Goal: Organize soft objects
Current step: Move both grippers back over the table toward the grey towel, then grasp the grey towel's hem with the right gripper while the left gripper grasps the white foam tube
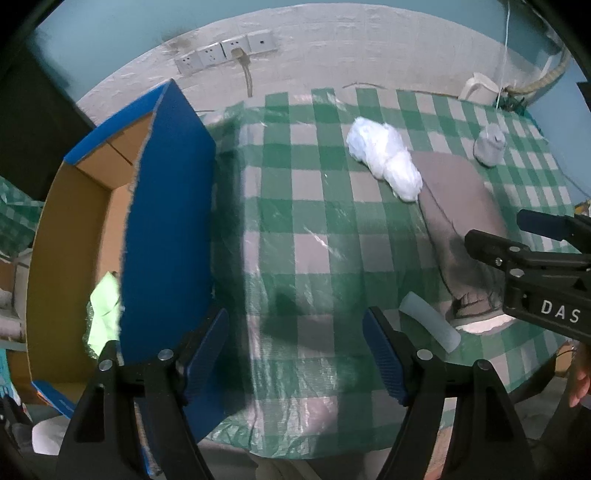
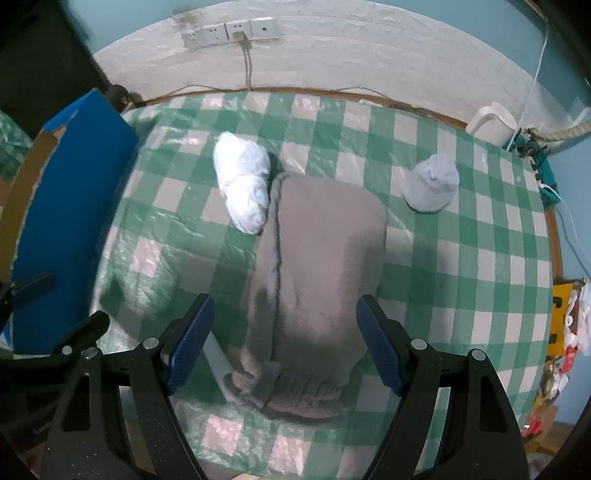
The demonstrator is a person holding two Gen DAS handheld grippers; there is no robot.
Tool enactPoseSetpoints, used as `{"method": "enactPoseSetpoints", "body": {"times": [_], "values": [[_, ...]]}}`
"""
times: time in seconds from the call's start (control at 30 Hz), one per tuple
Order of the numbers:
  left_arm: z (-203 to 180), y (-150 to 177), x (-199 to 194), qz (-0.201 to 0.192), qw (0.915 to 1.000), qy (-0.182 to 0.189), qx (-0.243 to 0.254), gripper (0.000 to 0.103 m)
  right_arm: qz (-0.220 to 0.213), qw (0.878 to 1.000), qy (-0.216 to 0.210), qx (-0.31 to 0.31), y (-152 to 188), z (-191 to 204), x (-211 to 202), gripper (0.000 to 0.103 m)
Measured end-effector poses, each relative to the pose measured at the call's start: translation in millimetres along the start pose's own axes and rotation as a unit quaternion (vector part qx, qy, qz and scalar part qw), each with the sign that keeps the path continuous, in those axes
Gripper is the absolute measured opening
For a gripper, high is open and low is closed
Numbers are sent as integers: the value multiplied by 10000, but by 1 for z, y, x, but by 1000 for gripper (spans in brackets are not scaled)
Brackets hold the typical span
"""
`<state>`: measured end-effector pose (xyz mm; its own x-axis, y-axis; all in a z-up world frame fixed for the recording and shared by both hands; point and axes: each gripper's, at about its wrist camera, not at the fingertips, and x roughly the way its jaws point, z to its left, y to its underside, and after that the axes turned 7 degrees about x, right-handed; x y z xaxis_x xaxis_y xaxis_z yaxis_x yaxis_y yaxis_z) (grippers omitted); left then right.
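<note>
A folded grey-brown knit garment (image 2: 321, 258) lies on the green checked tablecloth (image 2: 461, 266). My right gripper (image 2: 284, 339) hangs open over its near end, a finger on either side and nothing pinched. Touching the garment's far left corner is a white crumpled bundle (image 2: 243, 181). A small pale grey cloth item (image 2: 430, 182) stands to the far right. My left gripper (image 1: 295, 343) is open over bare cloth, between the box and the garment (image 1: 458, 206). In the left wrist view the right gripper (image 1: 498, 230) enters from the right, and the white bundle (image 1: 386, 162) lies beyond.
A cardboard box with blue outer walls (image 1: 166, 221) stands at the table's left edge, a light green item (image 1: 105, 314) inside it. A white translucent strip (image 1: 430, 321) lies beside the garment's near end. A white kettle (image 2: 491, 122) and cables sit at the back right. Wall sockets (image 2: 229, 33) are behind.
</note>
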<state>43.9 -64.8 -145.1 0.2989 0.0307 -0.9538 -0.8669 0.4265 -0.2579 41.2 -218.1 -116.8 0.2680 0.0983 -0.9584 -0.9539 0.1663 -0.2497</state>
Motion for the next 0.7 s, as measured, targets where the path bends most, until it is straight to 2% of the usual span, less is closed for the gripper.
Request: {"method": "enactPoseSetpoints", "body": {"times": [0.27, 0.47, 0.7], "values": [[-15, 1, 16, 242, 9996, 9, 113, 79, 284, 9992, 253, -76, 11, -5, 31, 78], [-19, 0, 20, 314, 9994, 70, 109, 80, 376, 9978, 497, -228, 18, -8, 36, 78], [-27, -4, 24, 467, 9985, 289, 12, 80, 473, 9969, 611, -129, 25, -32, 37, 78]]}}
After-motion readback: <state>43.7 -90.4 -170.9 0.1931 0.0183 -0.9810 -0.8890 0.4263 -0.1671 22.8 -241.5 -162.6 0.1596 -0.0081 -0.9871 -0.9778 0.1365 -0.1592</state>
